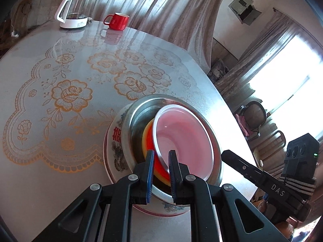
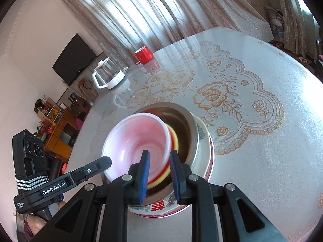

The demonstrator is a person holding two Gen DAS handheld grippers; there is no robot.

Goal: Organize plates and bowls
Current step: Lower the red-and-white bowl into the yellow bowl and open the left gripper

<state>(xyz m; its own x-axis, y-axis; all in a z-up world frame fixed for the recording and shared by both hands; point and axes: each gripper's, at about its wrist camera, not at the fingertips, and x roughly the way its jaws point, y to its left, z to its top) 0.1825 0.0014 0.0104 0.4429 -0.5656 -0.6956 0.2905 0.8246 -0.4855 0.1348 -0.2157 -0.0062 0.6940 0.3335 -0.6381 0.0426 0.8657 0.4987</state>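
A round table (image 1: 80,121) with a gold flower cloth holds a stack of dishes near its edge. At the bottom sits a plate (image 1: 116,141) with red writing. On it rests a metal bowl (image 1: 137,113). Inside that leans an orange bowl (image 1: 148,139), and a pink bowl (image 1: 181,135) tilts up on top of it.

The left gripper (image 1: 161,157) is pinched tight on the near rim of the pink bowl, at 6 o'clock on the stack in the left view. One finger is inside the bowl and one is outside.

The right gripper (image 2: 159,159) has its fingers on both sides of the bowl rims, at 5 o'clock on the pink bowl in its own view. Its jaws stand a little apart. The picture is blurry there, so I cannot tell if the pads press on a rim.

Far off at 11 o'clock in the left view stand a kettle (image 1: 73,10) and a red mug (image 1: 118,21). Curtains (image 1: 161,6) hang behind the table.
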